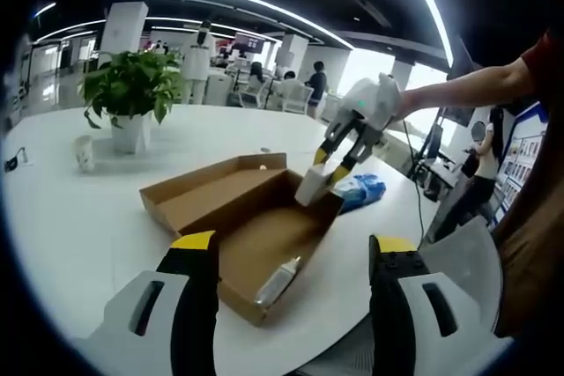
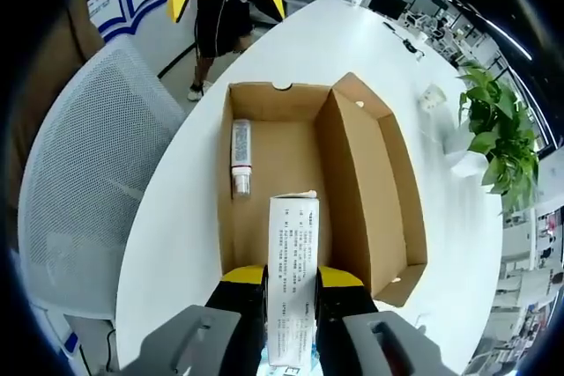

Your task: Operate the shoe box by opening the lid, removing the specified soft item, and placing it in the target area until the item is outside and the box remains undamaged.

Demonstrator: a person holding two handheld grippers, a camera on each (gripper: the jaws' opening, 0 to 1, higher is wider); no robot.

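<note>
While the right gripper (image 2: 292,281) is clenched on the white carton (image 2: 293,275), the carton hangs over the near end wall of the open shoe box (image 2: 366,178), in the right gripper view at 6 o'clock of the box floor. In the left gripper view the same gripper (image 1: 333,167) holds the carton (image 1: 314,186) at the box's (image 1: 238,217) far right corner, with a blue packet (image 1: 361,189) lying on the surface (image 1: 79,226) just beyond, at 3 o'clock of that corner.

Hazards from this position:

1. Carton slip. The grip sits on the carton's lower half; a tilt of the wrist may let it slide out and drop back inside.
2. Wall damage. The carton's low edge looks close to the cardboard rim. Travel sideways before lifting clear could snag and crease or tear the wall.
3. Box shift. The left gripper (image 1: 291,248) is released, jaws spread and apart from the box, so nothing restrains the box if it is caught.
4. Wrong item. A small white tube (image 2: 240,158) remains on the box floor at 12 o'clock of the carton; whether carton or tube counts as the soft item cannot be told
</note>
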